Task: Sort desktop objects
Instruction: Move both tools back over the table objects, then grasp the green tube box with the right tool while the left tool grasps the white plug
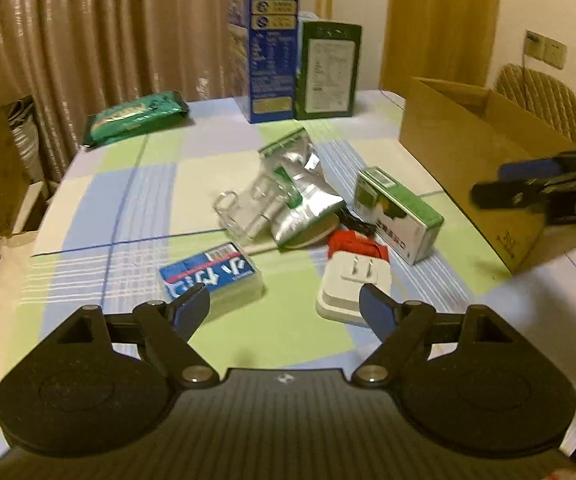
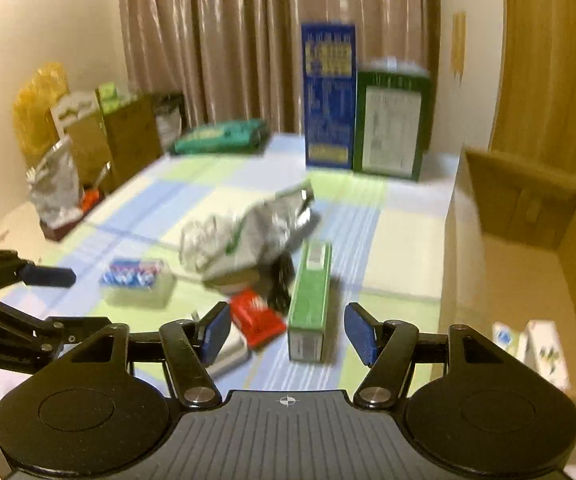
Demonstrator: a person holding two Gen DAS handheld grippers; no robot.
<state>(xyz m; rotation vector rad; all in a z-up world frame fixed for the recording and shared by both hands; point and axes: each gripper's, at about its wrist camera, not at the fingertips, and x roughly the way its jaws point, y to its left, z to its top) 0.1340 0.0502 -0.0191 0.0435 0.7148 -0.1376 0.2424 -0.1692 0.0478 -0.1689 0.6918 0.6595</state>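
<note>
My left gripper [image 1: 285, 312] is open and empty, low over the checked table. A blue tissue pack [image 1: 211, 280] lies by its left finger and a white power adapter [image 1: 352, 284] by its right finger. Behind them lie a red packet [image 1: 356, 242], a green box [image 1: 400, 214], a silver foil pouch [image 1: 304, 188] and a clear plastic holder [image 1: 243, 210]. My right gripper [image 2: 288, 334] is open and empty, just in front of the green box [image 2: 310, 312] and the red packet [image 2: 255, 322]. The open cardboard box [image 2: 528, 264] stands to its right.
A tall blue carton [image 1: 267, 48] and a dark green carton [image 1: 328, 72] stand at the table's far edge. A green wipes pack [image 1: 135, 116] lies at the far left. Bags and boxes [image 2: 87, 136] stand beyond the table's left side. Small white items [image 2: 536, 348] lie inside the cardboard box.
</note>
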